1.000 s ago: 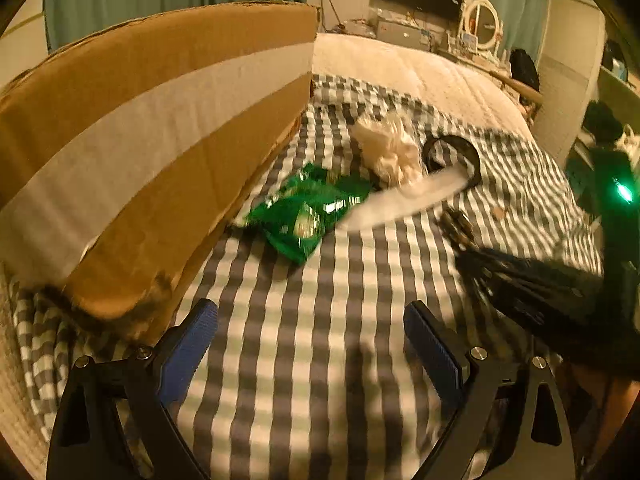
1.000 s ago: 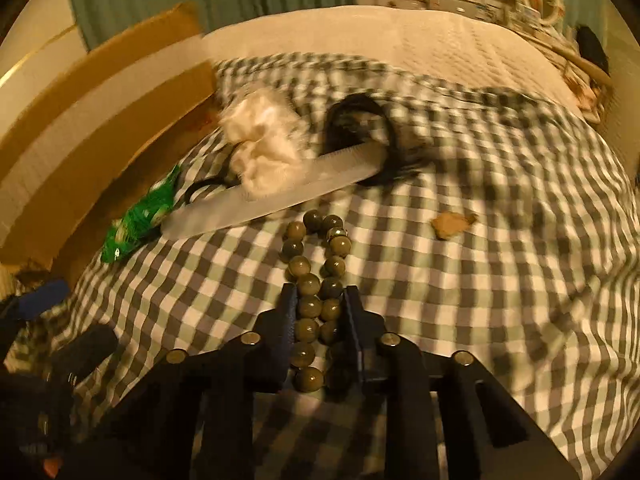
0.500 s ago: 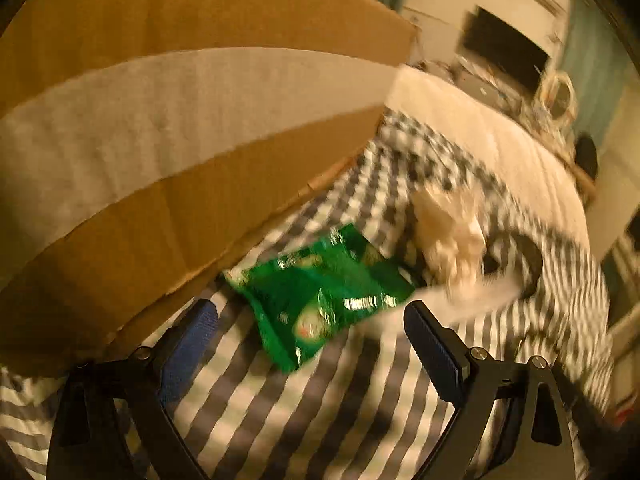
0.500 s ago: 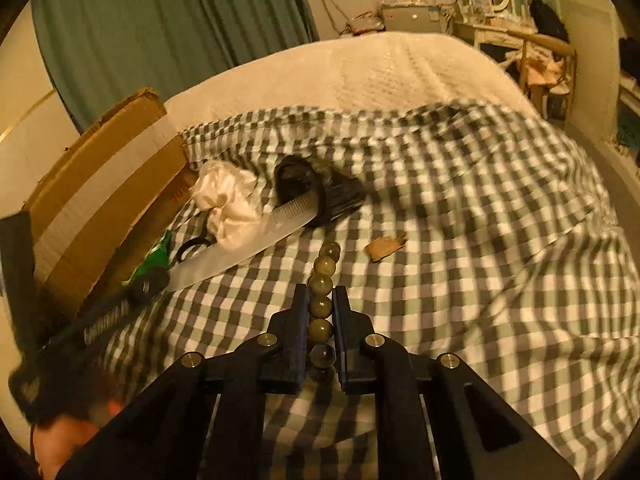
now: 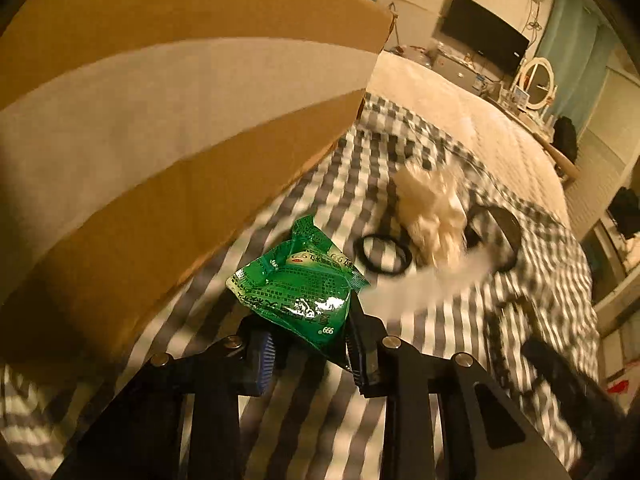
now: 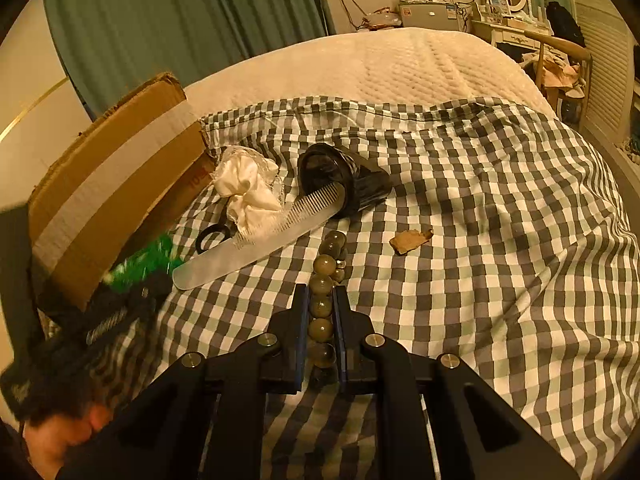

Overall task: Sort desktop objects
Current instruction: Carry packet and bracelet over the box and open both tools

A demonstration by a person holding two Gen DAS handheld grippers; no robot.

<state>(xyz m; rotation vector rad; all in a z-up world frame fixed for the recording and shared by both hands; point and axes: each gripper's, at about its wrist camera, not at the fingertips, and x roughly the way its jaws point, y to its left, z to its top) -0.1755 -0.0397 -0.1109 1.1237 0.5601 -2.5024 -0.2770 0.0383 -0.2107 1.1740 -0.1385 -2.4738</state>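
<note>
— Two grippers, and both look busy; what has the left gripper (image 5: 310,346) got?

— Its jaws are drawn in around a green foil packet (image 5: 298,286), pinched by the lower corner; the packet stands up out of the jaws, crumpled, just beside the side wall of the cardboard box (image 5: 168,120), which carries a pale band of tape; whether the packet touches the box I cannot tell.

— And the right gripper (image 6: 321,312)?

— Closed almost fully on a string of olive-green beads (image 6: 323,268); several beads sit in a row between the blue-edged pads, and the rest of the string trails forward onto the checked cloth (image 6: 480,240) spread on the bed.

— What lies loose on the cloth?

— A clear comb (image 6: 260,240) lying slantwise; a bunched white cloth (image 6: 246,184) resting on its toothed edge; a black hair tie (image 6: 212,237) just beside the comb's handle end; a black cup (image 6: 340,178) tipped on its side at the comb's far tip; a small brown scrap (image 6: 410,239) apart to the right of the beads.

— And the box, in the right wrist view?

— On the left edge of the cloth, near the green curtain (image 6: 180,20); a hand (image 6: 60,436) shows at the lower left.
</note>
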